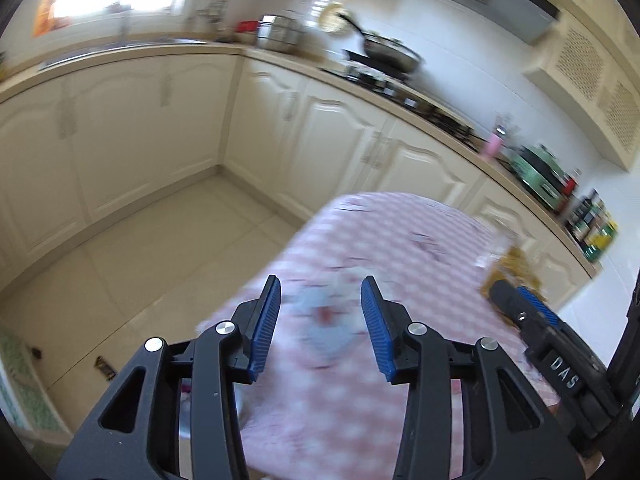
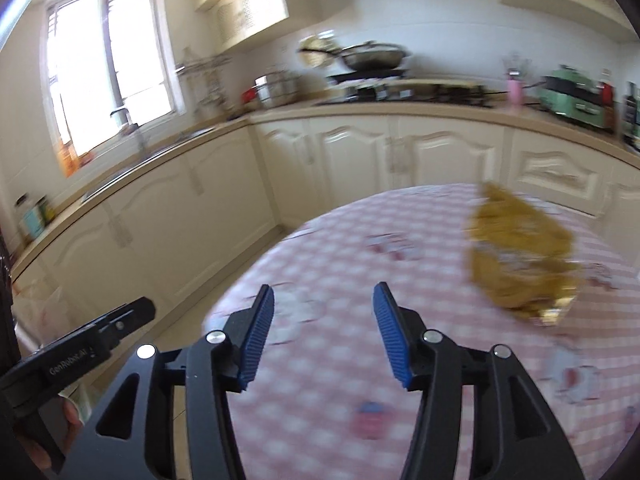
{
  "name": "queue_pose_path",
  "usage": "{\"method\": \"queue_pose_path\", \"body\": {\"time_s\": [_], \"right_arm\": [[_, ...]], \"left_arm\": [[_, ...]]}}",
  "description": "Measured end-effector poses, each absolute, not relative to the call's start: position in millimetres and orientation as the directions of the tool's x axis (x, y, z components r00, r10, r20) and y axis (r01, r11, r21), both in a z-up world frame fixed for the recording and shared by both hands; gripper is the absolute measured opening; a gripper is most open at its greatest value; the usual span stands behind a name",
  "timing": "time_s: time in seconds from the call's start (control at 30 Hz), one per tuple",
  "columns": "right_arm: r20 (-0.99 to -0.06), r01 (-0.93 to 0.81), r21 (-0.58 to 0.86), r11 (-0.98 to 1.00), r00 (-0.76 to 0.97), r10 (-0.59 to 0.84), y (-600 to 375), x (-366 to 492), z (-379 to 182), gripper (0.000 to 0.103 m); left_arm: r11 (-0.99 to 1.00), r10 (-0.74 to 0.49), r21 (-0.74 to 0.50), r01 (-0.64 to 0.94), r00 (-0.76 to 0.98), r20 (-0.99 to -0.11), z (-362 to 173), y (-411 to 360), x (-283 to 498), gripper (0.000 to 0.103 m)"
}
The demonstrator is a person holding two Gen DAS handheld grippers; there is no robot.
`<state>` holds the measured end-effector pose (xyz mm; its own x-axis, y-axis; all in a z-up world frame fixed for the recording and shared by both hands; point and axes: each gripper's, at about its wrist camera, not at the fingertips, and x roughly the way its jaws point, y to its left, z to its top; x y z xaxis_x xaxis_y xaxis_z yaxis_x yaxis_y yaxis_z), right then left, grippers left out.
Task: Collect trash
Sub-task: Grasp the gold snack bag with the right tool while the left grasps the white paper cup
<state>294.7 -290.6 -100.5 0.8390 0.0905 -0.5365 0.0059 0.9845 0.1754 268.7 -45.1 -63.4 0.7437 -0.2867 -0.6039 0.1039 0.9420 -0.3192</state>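
Note:
A crumpled yellow-gold wrapper (image 2: 520,256) lies on the pink checked tablecloth (image 2: 360,360), to the right of and beyond my right gripper (image 2: 322,336). That gripper is open and empty, low over the table. The wrapper also shows in the left wrist view (image 1: 510,268), partly hidden behind the right gripper's body (image 1: 536,320). My left gripper (image 1: 320,328) is open and empty over the table's left part (image 1: 340,420). A small dark wrapper (image 1: 105,367) lies on the floor at the lower left. Both views are blurred.
Cream cabinets (image 2: 360,152) run along two walls under a beige counter with a wok (image 2: 372,58), a pot (image 2: 276,88), a green appliance (image 2: 572,94) and a pink bottle (image 2: 514,92). The pale tile floor (image 1: 160,248) lies left of the table.

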Motion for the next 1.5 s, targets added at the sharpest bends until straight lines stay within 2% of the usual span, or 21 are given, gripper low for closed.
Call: {"method": "queue_pose_path", "body": {"time_s": [0.23,0.37,0.57,0.6,0.67,0.77,1.13,1.33,1.5], "right_arm": [[-0.523,0.245,0.202,0.948,0.846,-0.107,-415.6,266.8,-102.1,0.055],[-0.553,0.263,0.266,0.927,0.83,-0.077,-451.2,274.7,-120.7,0.055],[-0.582,0.231,0.401,0.887,0.811,0.052,-470.3,309.9,-147.9,0.054],[-0.583,0.229,0.404,0.886,0.81,0.056,-471.4,313.9,-150.2,0.05],[-0.588,0.225,0.402,0.888,0.806,0.062,-468.1,322.0,-151.9,0.013],[-0.59,0.216,0.406,0.888,0.804,0.074,-469.6,326.0,-156.8,0.003],[-0.367,0.179,0.381,0.907,0.93,-0.029,-462.7,266.8,-83.9,0.003],[-0.345,0.177,0.362,0.915,0.937,-0.044,-452.9,254.6,-67.5,0.003],[-0.343,0.216,0.344,0.914,0.935,-0.092,-463.2,248.9,-64.0,0.003]], "left_arm": [[0.916,-0.399,-0.292,0.275,0.694,-0.599,-51.4,-149.9,275.7,0.041],[0.907,-0.42,-0.282,0.312,0.67,-0.613,-53.2,-180.2,276.1,0.041],[0.915,-0.403,-0.255,0.314,0.666,-0.628,-53.8,-193.4,280.2,0.042],[0.917,-0.397,-0.251,0.309,0.668,-0.629,-54.2,-192.0,280.8,0.042],[0.921,-0.39,-0.248,0.302,0.669,-0.633,-55.2,-189.2,282.3,0.043],[0.924,-0.383,-0.253,0.287,0.67,-0.636,-56.6,-184.5,283.6,0.043],[0.916,-0.401,-0.291,0.278,0.69,-0.603,-47.0,-160.6,273.2,0.043],[0.912,-0.41,-0.287,0.293,0.69,-0.597,-40.5,-156.0,266.5,0.046],[0.886,-0.46,-0.26,0.384,0.657,-0.597,-39.2,-197.3,274.3,0.052]]}}
